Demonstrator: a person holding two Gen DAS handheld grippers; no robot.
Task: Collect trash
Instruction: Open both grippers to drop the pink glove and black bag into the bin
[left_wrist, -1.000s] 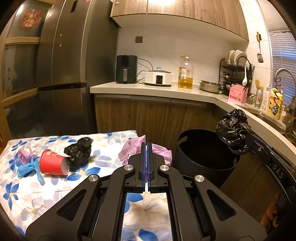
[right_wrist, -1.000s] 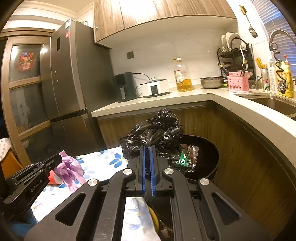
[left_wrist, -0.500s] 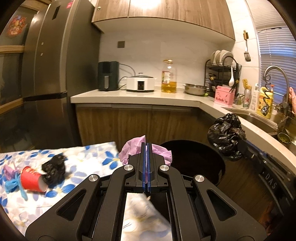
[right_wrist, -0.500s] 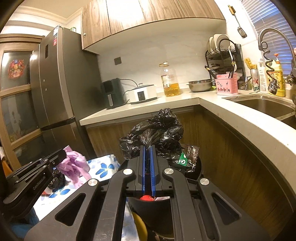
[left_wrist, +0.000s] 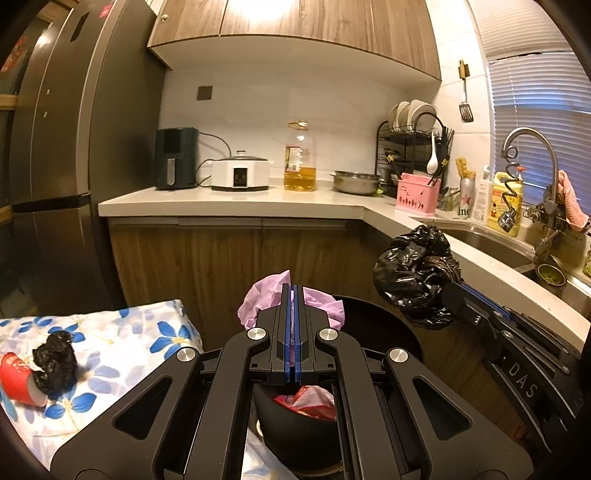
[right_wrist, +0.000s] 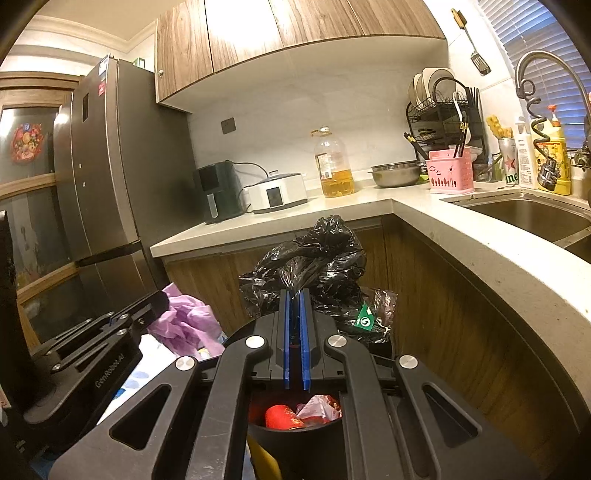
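My left gripper (left_wrist: 294, 295) is shut on a crumpled pink plastic bag (left_wrist: 258, 301) and holds it over the near rim of the black trash bin (left_wrist: 384, 325). My right gripper (right_wrist: 294, 299) is shut on a crumpled black plastic bag (right_wrist: 317, 258) above the same bin (right_wrist: 295, 443). The bin holds a red cup (right_wrist: 282, 417) and red-and-white wrappers (left_wrist: 306, 400). On the floral tablecloth (left_wrist: 122, 343) at the left lie a red paper cup (left_wrist: 14, 378) and a black bag wad (left_wrist: 55, 363).
A wood-fronted counter (left_wrist: 236, 201) runs behind the bin and bends right to a sink (right_wrist: 524, 218). It carries an air fryer, a cooker, an oil bottle, a steel bowl and a dish rack. A tall fridge (left_wrist: 55, 166) stands at the left.
Both grippers have moved right, from over the table to above the bin, each still holding its bag. The table's trash has slid to the left edge of the left view.
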